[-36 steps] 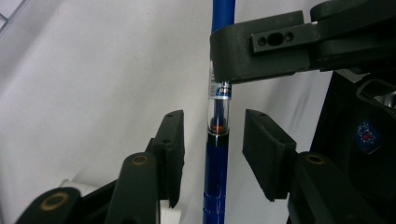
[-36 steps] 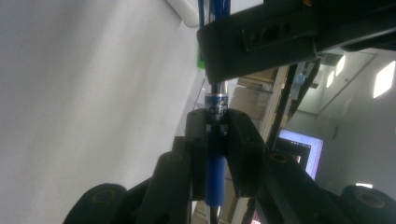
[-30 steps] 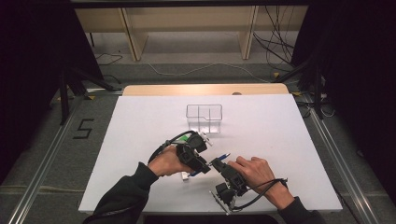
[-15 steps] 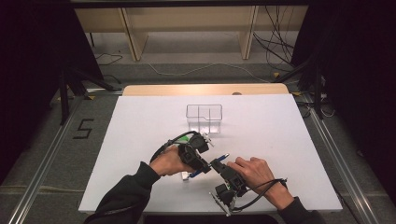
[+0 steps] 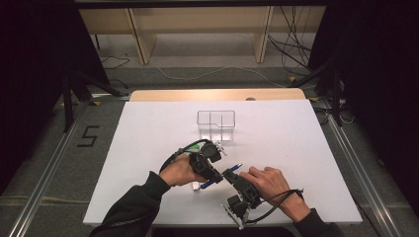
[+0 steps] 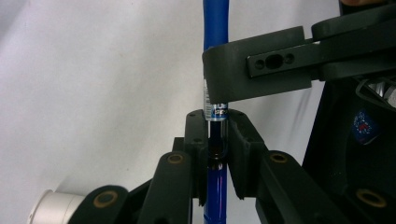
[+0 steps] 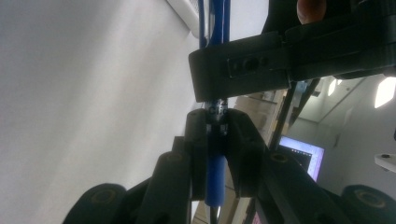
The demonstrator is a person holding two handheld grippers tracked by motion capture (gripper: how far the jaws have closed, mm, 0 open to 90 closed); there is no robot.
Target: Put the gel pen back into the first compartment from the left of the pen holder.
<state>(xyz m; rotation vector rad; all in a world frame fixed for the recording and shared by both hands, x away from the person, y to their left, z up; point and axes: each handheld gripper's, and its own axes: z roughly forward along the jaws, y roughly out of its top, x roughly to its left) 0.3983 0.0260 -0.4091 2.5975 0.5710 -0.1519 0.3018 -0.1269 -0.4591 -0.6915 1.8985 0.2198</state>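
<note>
Where the person's forearms come in at the near edge of the white table (image 5: 148, 128), the right gripper (image 5: 228, 174) sits nearest, held in the right hand (image 5: 267, 182) and pointing up and left across the table. Jaws: clamped on a blue pen (image 5: 217, 177), seen in the right gripper view with both pads pressed on the barrel (image 7: 215, 140).

Next item, just beyond and to the left: the left gripper (image 5: 216, 174), held in the left hand (image 5: 180, 170), angled down and right to meet the other. Jaws: have just been closing, and now sit pressed together on the same pen; the left gripper view shows the barrel (image 6: 216, 144) pinched between the two pads, with the right gripper's jaw crossing just above.

Blue pen: held off the table between the two grippers, slanting from lower left to upper right, its tip showing past the jaws toward the right. A small white piece (image 5: 196, 186) lies on the table under its lower end; what it is cannot be told.

Farther back, near the table's middle: a clear plastic box (image 5: 216, 124) with compartments, upright, well apart from both grippers.

Beyond the far edge: a wooden frame (image 5: 197, 29) and loose cables (image 5: 291, 44) on the floor.
</note>
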